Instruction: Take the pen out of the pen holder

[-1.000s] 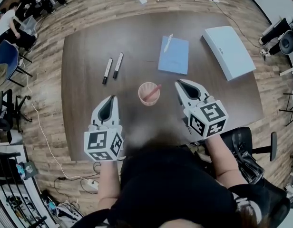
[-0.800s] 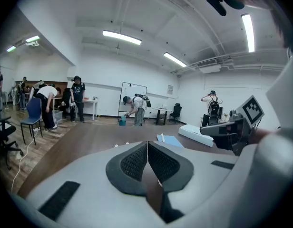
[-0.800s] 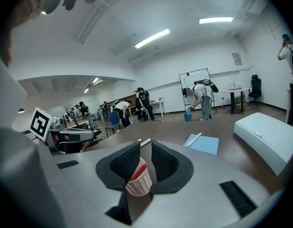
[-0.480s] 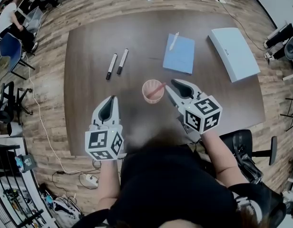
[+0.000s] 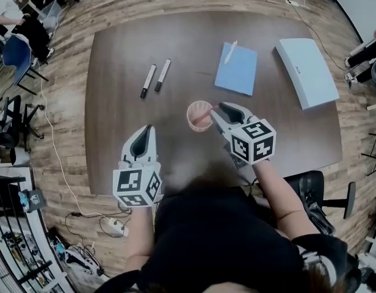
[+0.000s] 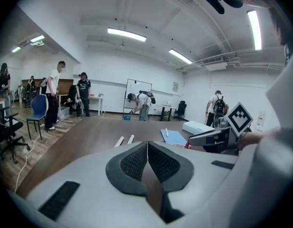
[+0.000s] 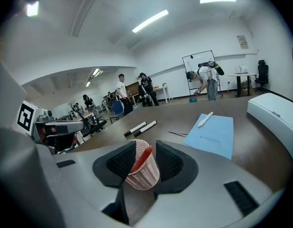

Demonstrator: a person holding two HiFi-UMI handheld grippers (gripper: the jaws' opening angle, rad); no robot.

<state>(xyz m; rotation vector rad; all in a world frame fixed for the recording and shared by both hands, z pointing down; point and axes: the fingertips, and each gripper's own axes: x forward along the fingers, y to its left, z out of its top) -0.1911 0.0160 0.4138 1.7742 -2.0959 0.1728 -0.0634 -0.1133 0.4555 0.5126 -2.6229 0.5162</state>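
Beside the pen holder with its red pen.
With right gripper just opened, nothing pinched, at its right rim; with left gripper closed, empty, lower left of it.

My right gripper has just been opening its fingers, and between them I see the pale mesh pen holder with the red pen leaning inside, standing on the dark worktop.
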